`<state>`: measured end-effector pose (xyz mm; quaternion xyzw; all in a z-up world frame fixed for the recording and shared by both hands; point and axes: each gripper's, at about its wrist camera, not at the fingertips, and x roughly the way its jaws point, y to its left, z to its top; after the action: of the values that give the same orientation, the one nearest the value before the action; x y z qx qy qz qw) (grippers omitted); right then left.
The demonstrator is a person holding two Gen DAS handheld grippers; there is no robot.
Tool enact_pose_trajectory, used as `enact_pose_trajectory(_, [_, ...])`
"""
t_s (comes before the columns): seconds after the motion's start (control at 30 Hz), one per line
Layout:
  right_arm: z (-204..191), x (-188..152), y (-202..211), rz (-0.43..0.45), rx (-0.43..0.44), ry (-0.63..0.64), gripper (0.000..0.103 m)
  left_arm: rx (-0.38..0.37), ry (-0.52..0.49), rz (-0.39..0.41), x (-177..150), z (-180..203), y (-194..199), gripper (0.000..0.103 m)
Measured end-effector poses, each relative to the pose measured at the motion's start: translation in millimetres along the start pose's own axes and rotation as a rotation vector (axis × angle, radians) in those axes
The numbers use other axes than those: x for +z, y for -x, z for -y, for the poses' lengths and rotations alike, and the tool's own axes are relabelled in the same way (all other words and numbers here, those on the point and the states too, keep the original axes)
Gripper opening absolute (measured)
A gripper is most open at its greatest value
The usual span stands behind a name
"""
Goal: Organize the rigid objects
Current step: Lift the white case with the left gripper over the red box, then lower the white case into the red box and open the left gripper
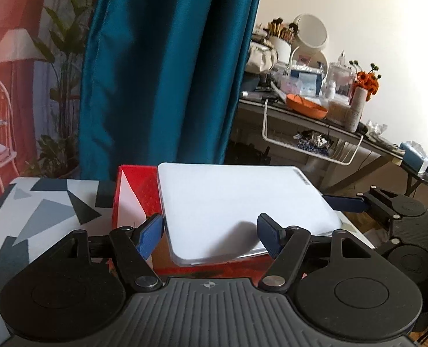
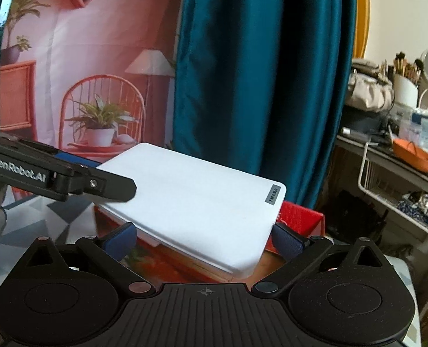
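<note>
A flat white case (image 1: 237, 205) lies on top of a red box (image 1: 135, 193) on the patterned table. My left gripper (image 1: 211, 235) is open, its blue fingers (image 1: 150, 234) at the case's near corner, one finger beside its left edge. In the right wrist view the white case (image 2: 193, 196) lies between the fingers of my right gripper (image 2: 202, 238), whose blue pads (image 2: 121, 238) stand at its two sides; contact is unclear. The left gripper's finger (image 2: 109, 186) lies over the case's far left corner. The red box (image 2: 297, 217) shows under the case.
The table has a grey, black and white geometric cover (image 1: 40, 211). A teal curtain (image 1: 167, 66) hangs behind. A cluttered desk (image 1: 315, 98) with an orange bowl (image 1: 306, 105) and a white wire basket (image 1: 312, 141) stands at the right.
</note>
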<state>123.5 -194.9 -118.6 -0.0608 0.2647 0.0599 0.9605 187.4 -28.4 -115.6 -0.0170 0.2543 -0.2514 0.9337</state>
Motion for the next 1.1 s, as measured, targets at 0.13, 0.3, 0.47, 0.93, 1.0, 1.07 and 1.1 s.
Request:
enact_pose_trajectory(0.13, [16.4, -2.8, -32.6, -0.038, 0.017, -0.04, 0.099, 0.003, 0.002, -0.041, 5.5, -7.8, -28.3, 0.075])
enact_pose_trajectory(0.3, [28.9, -7.5, -73.2, -0.105, 0.018, -0.038, 0.099, 0.012, 0.029, -0.104, 10.0, -19.5, -69.7, 0.075])
enact_pose_trajectory(0.47, [44.6, -4.8, -109.7, -0.187, 0.027, -0.047, 0.099, 0.012, 0.062, -0.138, 14.8, -33.0, -102.2, 0.075])
enact_pose_trajectory(0.93, [63.9, -1.8, -151.5, -0.327, 0.043, -0.095, 0.099, 0.029, 0.064, -0.188, 8.9, -42.7, -137.4, 0.075])
enact_pose_trajectory(1.0, [63.9, -1.8, -153.5, -0.345, 0.039, -0.105, 0.099, 0.027, 0.071, -0.19, 10.4, -44.2, -138.1, 0.075])
enact_pose_trajectory(1.07, [65.2, -2.0, -156.6, -0.367, 0.041, -0.122, 0.099, 0.027, 0.067, -0.198, 9.8, -44.3, -138.8, 0.075])
enact_pose_trajectory(1.1, [65.6, -2.1, -157.5, -0.373, 0.042, -0.126, 0.099, 0.031, 0.053, -0.201, 9.9, -42.7, -139.4, 0.075])
